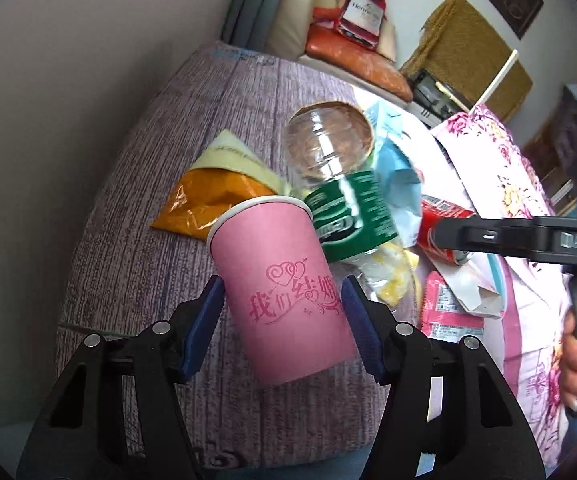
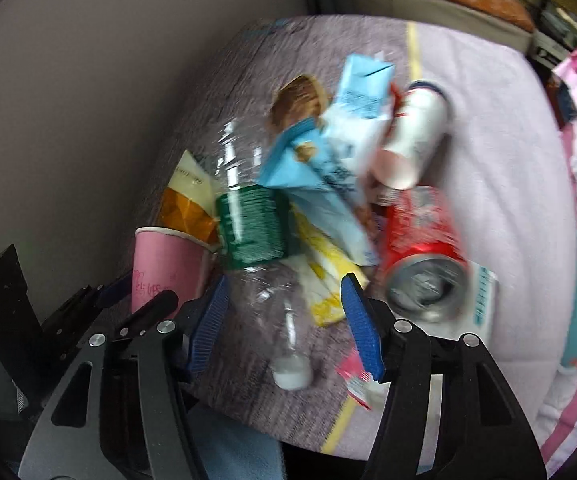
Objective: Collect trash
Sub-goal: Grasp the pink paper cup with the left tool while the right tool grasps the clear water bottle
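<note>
A pink paper cup with red hearts and lettering sits tilted between the blue pads of my left gripper, which is shut on its sides. In the right wrist view the same cup shows at the lower left. A clear plastic bottle with a green label lies on the trash pile, white cap towards me. My right gripper hangs open over the bottle's neck, pads apart from it. Seen from the left wrist, the right gripper reaches in above a red can.
The pile lies on a purple-grey striped cloth. It holds an orange packet, a blue carton, a white can, a yellow wrapper and a pink wrapper. Floral pink bedding is at right, a wall at left.
</note>
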`<state>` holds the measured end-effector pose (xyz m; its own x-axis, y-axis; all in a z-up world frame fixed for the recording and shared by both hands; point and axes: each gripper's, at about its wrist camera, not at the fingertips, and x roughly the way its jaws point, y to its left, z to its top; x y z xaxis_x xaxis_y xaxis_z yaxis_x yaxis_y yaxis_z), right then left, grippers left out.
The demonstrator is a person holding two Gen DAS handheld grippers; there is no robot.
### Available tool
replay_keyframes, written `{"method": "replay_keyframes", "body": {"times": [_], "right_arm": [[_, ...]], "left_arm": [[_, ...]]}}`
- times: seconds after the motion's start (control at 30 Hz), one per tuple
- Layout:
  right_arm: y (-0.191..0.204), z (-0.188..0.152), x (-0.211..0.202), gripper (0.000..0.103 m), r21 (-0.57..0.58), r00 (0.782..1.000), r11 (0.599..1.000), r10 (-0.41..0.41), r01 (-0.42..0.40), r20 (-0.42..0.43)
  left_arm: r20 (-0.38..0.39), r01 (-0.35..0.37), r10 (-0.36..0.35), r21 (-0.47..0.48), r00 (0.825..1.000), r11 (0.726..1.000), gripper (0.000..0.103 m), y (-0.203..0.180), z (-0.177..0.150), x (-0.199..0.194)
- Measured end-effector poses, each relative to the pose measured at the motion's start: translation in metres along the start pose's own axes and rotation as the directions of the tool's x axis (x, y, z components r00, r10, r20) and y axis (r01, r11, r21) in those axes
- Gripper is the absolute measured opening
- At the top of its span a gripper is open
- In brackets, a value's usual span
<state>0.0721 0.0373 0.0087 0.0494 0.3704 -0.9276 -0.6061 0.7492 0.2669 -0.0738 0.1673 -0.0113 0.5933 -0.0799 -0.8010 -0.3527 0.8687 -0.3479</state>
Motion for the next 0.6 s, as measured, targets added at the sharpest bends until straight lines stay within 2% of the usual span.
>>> {"method": "replay_keyframes", "body": {"times": [0.2,0.33,0.5,0.53,0.57,0.6], "right_arm": [[0.009,0.022,0.043,0.058,-0.023,0.996,1.0,0.012,-0.015,-0.087],[0.011,0.028,0.064,0.065,-0.031,0.993,0.999,0.01,-0.014,-0.117],[0.012,0.031,0.077,0.065,-0.031,0.993,0.999,0.019,-0.023,-0.118],[0.015,0.031,0.076,0.06,-0.046,0.994,0.999,0.017,-0.022,-0.106],[0.018,0.03,0.072,0.06,-0.061,0.996,0.998,0.017,-0.023,-0.09],[0.019,0.029,0.069,0.06,-0.067,0.997,0.997,0.02,-0.025,-0.074]], "left_arm": [[-0.034,0.04,-0.04,-0.013,0.999,0.999,0.062,0.017,-0.002,0.008],[-0.074,0.051,-0.052,-0.018,0.996,0.999,0.062,0.02,-0.006,0.018],[-0.091,0.068,-0.072,-0.048,0.993,0.997,0.067,0.019,-0.008,0.025],[-0.095,0.069,-0.074,-0.053,0.993,0.996,0.068,0.019,-0.009,0.027],[-0.1,0.07,-0.075,-0.054,0.992,0.996,0.067,0.017,-0.009,0.028],[-0.104,0.065,-0.07,-0.047,0.992,0.997,0.062,0.013,-0.01,0.029]]}}
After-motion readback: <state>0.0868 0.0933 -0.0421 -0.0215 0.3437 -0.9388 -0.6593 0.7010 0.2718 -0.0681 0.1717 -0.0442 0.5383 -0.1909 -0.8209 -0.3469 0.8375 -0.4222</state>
